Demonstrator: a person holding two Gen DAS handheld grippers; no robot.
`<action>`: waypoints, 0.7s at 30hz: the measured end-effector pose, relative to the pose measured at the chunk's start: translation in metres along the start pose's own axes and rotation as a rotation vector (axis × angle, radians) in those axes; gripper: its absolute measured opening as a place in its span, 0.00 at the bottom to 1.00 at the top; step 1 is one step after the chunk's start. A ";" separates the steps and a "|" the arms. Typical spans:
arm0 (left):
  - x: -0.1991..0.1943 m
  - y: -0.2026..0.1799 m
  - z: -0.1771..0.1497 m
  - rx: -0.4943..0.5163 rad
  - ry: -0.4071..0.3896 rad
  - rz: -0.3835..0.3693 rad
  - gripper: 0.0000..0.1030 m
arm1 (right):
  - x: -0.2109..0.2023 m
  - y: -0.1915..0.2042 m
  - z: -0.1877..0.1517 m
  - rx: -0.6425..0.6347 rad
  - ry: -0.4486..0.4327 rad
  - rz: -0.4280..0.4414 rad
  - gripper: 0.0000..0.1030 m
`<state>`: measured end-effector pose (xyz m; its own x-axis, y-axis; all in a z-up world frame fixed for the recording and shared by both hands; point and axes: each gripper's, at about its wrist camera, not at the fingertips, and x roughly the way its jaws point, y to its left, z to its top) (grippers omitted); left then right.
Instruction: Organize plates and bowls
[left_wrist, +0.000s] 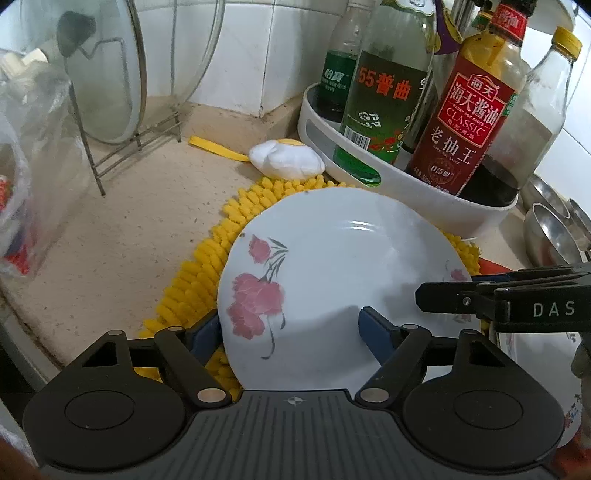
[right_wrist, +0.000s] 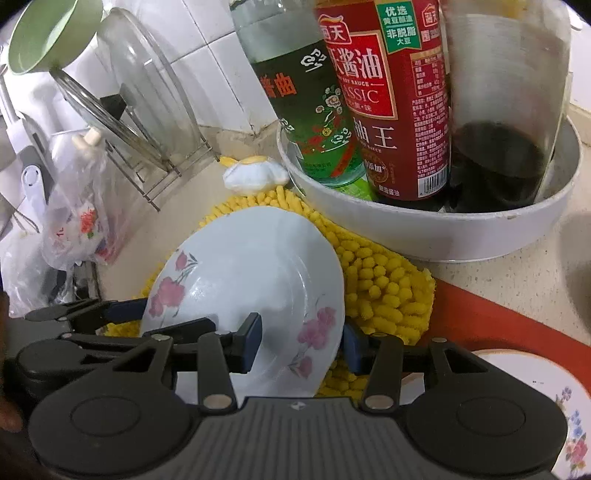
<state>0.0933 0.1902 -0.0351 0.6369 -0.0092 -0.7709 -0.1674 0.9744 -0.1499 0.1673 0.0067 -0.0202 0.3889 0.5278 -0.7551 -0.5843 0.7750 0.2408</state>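
Plate (left_wrist: 343, 280), white with pink flowers, sits between both tools at once. The left gripper (left_wrist: 291, 328) has its blue pads spread wide, one under the plate's left rim and one above its near inner surface, so it straddles the edge without pinching it. The right gripper (right_wrist: 301, 341) likewise brackets the opposite rim, one pad (right_wrist: 251, 341) over the inner face and the other behind the outer edge; whether it presses the rim I cannot tell.

The plate looks tilted, its far edge resting on the yellow chenille mat (right_wrist: 384, 291), which lies on the countertop (left_wrist: 122, 236) against the white bottle tray (right_wrist: 436, 232). A second flowered plate (right_wrist: 554, 402) shows at the near right, on the red mat (right_wrist: 498, 314).

The step in hand seems to be taking hold of this plate to move it; stacking it on the other plate is one likely aim. Next, one gripper must close firmly on the rim before lifting, keeping clear of the bottles.
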 end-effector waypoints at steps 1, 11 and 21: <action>-0.001 0.000 0.000 -0.003 -0.002 0.002 0.81 | -0.002 0.001 0.000 -0.001 -0.004 0.001 0.41; -0.007 0.007 -0.006 -0.011 0.013 0.000 0.80 | -0.003 0.007 -0.004 0.017 0.013 0.022 0.41; -0.001 0.002 -0.012 0.038 -0.025 0.004 0.90 | 0.011 0.014 -0.006 -0.036 0.005 0.006 0.53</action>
<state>0.0835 0.1894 -0.0421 0.6553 0.0003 -0.7554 -0.1419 0.9823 -0.1227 0.1592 0.0215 -0.0284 0.3818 0.5310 -0.7565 -0.6117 0.7587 0.2239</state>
